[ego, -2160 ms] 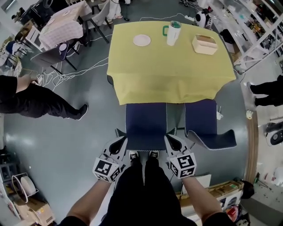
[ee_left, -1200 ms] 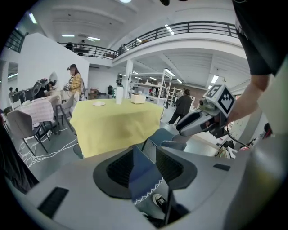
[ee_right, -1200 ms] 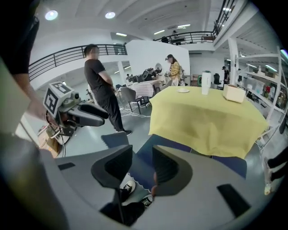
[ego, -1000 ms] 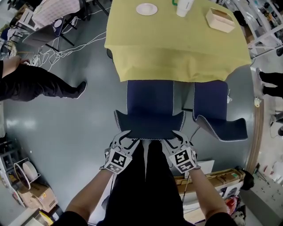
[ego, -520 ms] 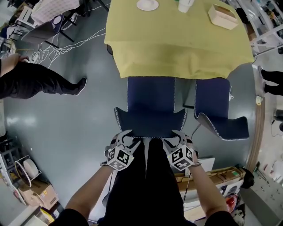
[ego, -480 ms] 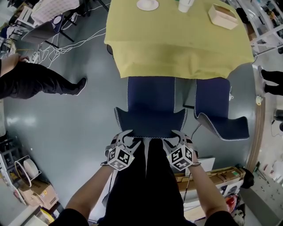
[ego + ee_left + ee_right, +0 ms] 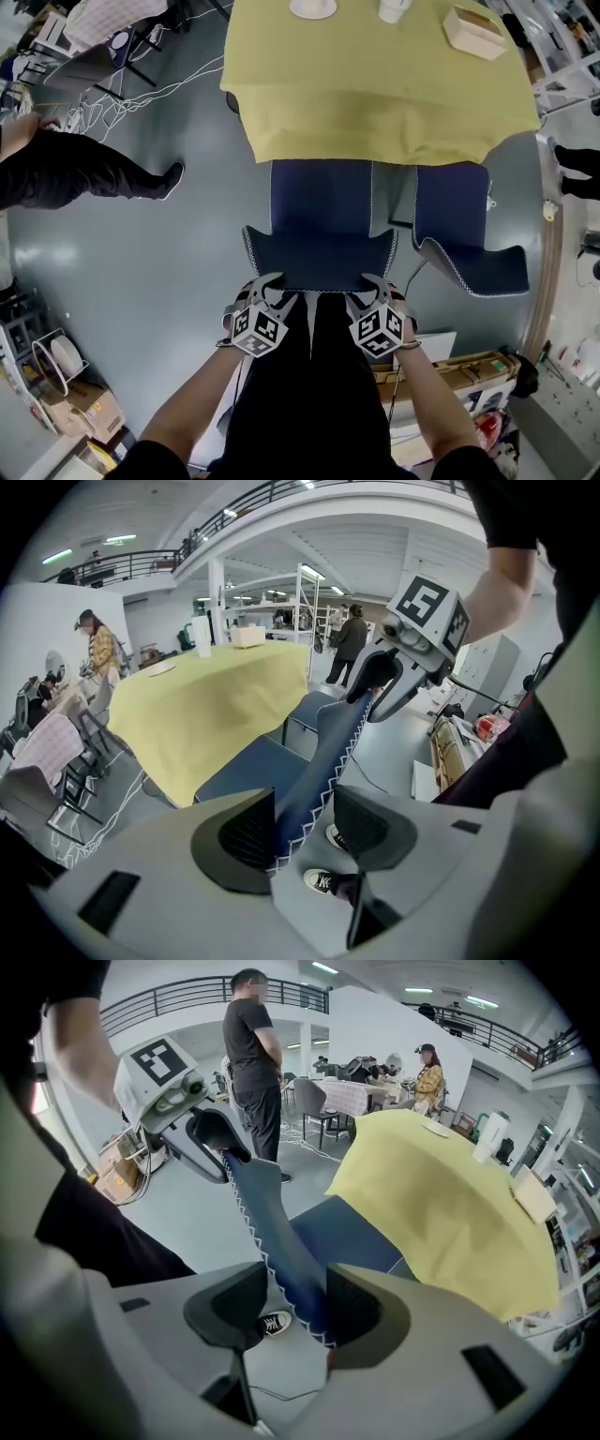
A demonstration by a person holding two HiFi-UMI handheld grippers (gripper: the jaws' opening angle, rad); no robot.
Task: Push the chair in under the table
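A navy chair stands half under the table (image 7: 375, 94), which has a yellow cloth; its backrest (image 7: 319, 262) faces me. My left gripper (image 7: 272, 287) straddles the backrest's top edge near its left corner. In the left gripper view the backrest (image 7: 328, 752) runs between the jaws of the left gripper (image 7: 305, 832). It lies against one pad with a gap to the other, and the jaws are closing. My right gripper (image 7: 372, 284) straddles the right corner. In the right gripper view the backrest (image 7: 272, 1241) passes through the right gripper (image 7: 295, 1312), with a gap at one pad.
A second navy chair (image 7: 455, 234) stands pulled out to the right. A plate (image 7: 312, 7), a cup (image 7: 394, 9) and a tray (image 7: 478, 33) sit on the table. A person's legs (image 7: 75, 178) and cables (image 7: 159, 94) lie left. Cardboard boxes (image 7: 459, 375) are behind me.
Both grippers have sunk a little, down over the top edge of the backrest, and their marker cubes have tilted. The chair has not visibly shifted in the last second.
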